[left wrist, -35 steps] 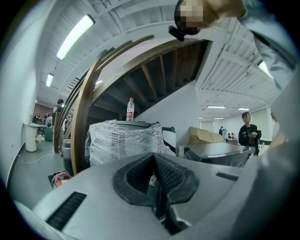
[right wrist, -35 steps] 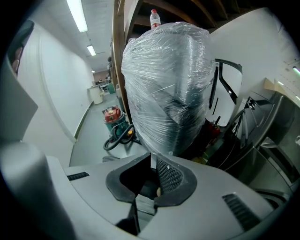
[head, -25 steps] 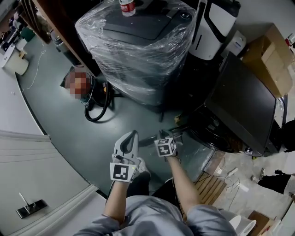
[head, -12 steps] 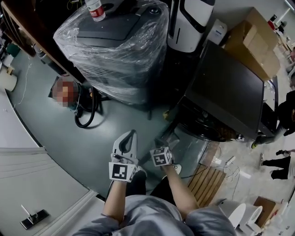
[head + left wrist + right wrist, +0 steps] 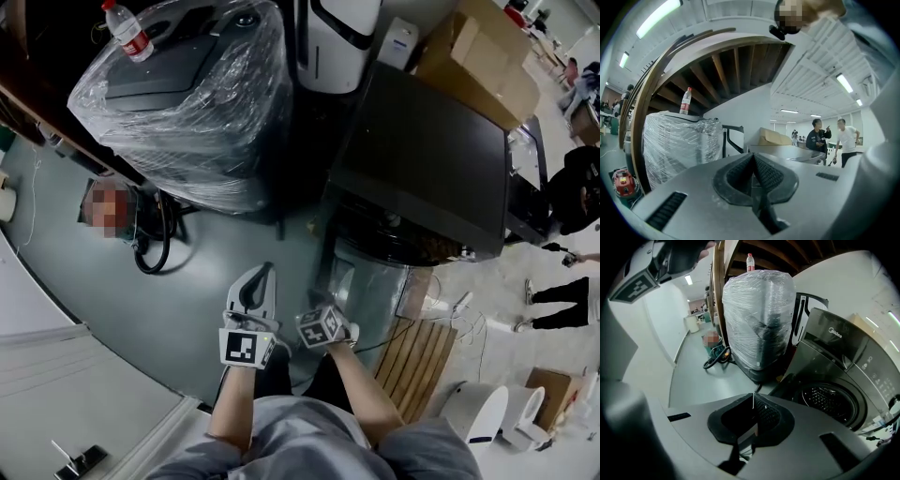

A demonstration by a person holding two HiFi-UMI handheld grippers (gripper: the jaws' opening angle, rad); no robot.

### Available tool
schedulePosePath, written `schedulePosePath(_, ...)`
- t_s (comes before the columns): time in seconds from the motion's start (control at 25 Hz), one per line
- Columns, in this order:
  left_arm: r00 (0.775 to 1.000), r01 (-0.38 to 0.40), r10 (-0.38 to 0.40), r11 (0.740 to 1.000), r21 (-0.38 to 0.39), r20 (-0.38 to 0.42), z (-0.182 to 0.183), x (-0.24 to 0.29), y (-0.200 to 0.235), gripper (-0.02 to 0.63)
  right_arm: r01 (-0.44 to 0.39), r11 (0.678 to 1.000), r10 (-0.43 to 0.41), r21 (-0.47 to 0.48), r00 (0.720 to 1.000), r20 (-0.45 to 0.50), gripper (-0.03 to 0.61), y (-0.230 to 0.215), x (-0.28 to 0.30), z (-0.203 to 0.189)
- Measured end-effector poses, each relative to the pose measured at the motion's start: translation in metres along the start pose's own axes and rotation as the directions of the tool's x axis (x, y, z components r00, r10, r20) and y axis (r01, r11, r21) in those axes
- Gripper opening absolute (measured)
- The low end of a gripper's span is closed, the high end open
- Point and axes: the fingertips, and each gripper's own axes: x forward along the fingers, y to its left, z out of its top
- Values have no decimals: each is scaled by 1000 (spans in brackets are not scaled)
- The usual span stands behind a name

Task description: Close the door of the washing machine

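Note:
A dark grey front-loading washing machine (image 5: 427, 159) stands right of centre. Its round door (image 5: 367, 287) hangs open toward me, and the steel drum (image 5: 828, 402) shows through the opening. The door (image 5: 789, 383) is seen edge-on to the left of the drum. My left gripper (image 5: 269, 274) is shut and empty, pointing over the floor left of the door. Just short of the door's near edge is my right gripper (image 5: 326, 309), also shut with nothing in it. In the left gripper view the jaws of the left gripper (image 5: 753, 157) meet; the right gripper (image 5: 753, 400) aims between the drum and the wrapped unit.
A plastic-wrapped appliance (image 5: 183, 103) with a water bottle (image 5: 125, 30) on top stands left of the washer. A black hose (image 5: 155, 244) lies on the grey floor. Cardboard boxes (image 5: 478, 52) sit behind the washer and a wooden pallet (image 5: 417, 352) in front of it. People (image 5: 825, 140) stand farther off.
The head view has swung right, so the washer and its open door now sit nearer the centre, close ahead of the right gripper. Both grippers stay shut and close together.

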Motion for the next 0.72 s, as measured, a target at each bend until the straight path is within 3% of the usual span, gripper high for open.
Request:
schedulePosePath(0.28, 998, 67, -67, 998, -7, -3, -2, 19, -43, 2, 72, 997, -72, -15, 997, -17, 6, -32, -17, -31)
schedulePosePath(0.4, 996, 89, -89, 996, -4, -7, -3, 25, -60, 2, 114, 991, -116, -65, 993, -24, 6, -47, -23, -42)
schedulePosePath(0.6, 993, 120, -120, 993, -8, -21, -8, 33, -82, 2, 228, 943, -243, -245, 969, -35, 6, -74, -30, -59)
schedulePosePath(0.72, 990, 138, -138, 990, -1, -28, -10, 38, -92, 2, 279, 918, -300, -283, 953, -33, 6, -93, -35, -67)
